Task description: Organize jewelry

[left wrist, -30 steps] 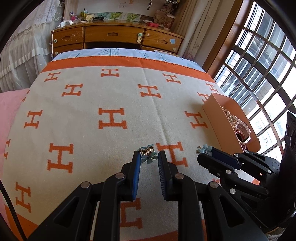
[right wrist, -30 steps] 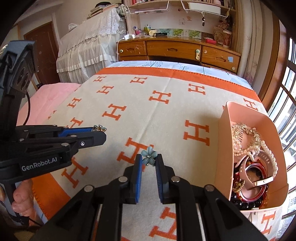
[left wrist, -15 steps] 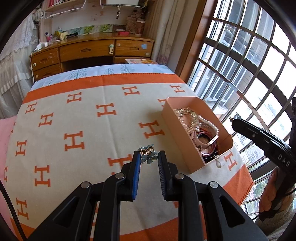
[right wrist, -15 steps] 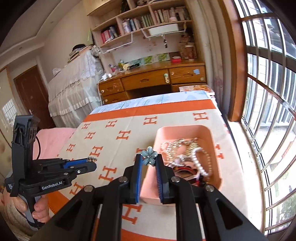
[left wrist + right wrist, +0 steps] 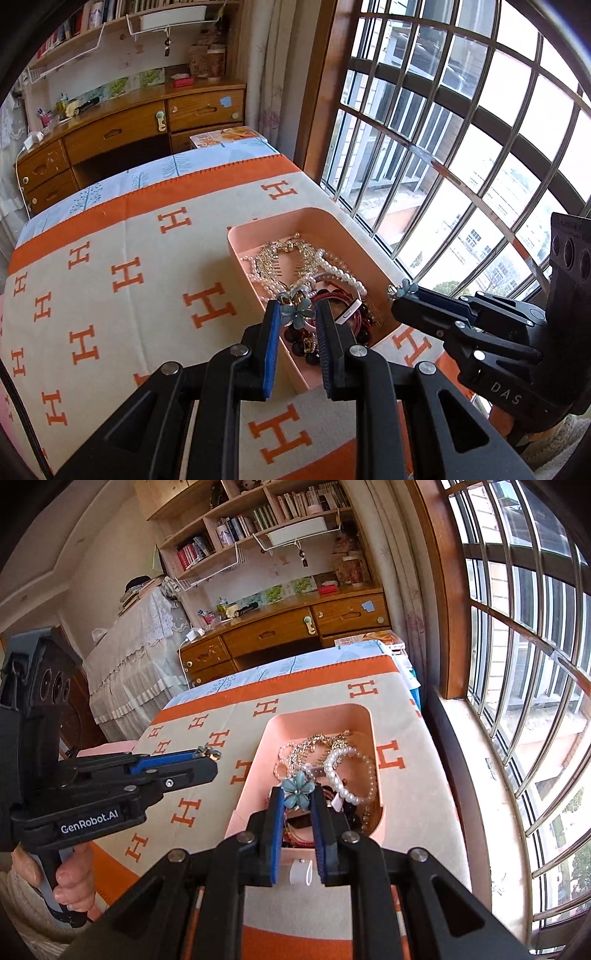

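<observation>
At the bottom centre of the left wrist view, the left gripper (image 5: 295, 314) has its jaws clamped on a small blue flower-shaped earring with a gold clasp (image 5: 294, 307), held above the near end of the pink rectangular plastic tray (image 5: 243, 254). Right of it, at mid-frame, the right gripper (image 5: 402, 290) reaches in level from the right edge. At the bottom centre of the right wrist view, the right gripper's jaws pinch a second blue flower earring (image 5: 297, 794), also above the tray's near end. Inside the tray lie dark red bead bracelets (image 5: 303, 339) nearest, then white pearl strands (image 5: 338, 269), then a gold filigree necklace (image 5: 284, 254) toward the far end. Beneath the tray spreads the cream blanket with orange H motifs (image 5: 147, 295).
</observation>
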A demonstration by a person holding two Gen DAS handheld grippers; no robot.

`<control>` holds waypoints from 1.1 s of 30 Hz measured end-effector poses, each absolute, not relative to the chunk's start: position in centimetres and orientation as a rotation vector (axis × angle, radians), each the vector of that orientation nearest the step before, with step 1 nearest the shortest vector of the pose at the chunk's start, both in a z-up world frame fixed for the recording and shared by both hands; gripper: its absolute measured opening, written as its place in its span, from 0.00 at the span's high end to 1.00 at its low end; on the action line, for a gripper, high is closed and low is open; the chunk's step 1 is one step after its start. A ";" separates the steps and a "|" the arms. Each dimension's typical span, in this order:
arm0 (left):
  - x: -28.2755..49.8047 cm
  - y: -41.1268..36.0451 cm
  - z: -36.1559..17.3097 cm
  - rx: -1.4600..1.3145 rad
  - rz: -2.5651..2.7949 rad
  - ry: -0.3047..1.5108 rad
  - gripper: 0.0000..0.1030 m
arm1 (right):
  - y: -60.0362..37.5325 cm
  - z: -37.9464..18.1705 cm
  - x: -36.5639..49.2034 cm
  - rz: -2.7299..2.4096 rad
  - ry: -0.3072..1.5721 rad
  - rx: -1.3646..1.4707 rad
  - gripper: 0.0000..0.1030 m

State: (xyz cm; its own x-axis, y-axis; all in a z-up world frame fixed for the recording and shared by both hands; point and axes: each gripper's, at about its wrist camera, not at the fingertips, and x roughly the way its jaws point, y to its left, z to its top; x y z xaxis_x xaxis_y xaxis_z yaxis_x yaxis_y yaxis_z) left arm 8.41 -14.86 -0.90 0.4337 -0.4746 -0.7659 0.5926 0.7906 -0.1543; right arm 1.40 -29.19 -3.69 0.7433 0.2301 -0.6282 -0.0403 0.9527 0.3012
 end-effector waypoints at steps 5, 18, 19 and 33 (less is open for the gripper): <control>8.4 -16.0 -2.1 0.184 -0.661 0.927 0.83 | -28.4 -4.7 1.4 0.130 0.724 0.210 0.86; 8.5 -13.4 -1.2 0.141 -0.588 0.898 0.39 | -29.5 -5.0 1.1 0.123 0.722 0.249 0.77; 8.5 -12.9 -1.1 0.132 -0.570 0.895 0.35 | -29.6 -5.0 1.1 0.123 0.723 0.256 0.77; 6.8 -5.7 -1.2 0.037 -0.358 0.932 0.14 | -27.5 -3.9 0.0 0.165 0.736 0.281 0.77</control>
State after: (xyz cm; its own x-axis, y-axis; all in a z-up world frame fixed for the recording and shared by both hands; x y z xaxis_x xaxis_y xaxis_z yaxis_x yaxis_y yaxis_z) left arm 6.84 -5.69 -1.22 0.5415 -0.2850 -0.7909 0.3168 0.9406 -0.1221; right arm 0.03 -27.47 -3.91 0.7307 0.2455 -0.6371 -0.0499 0.9498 0.3088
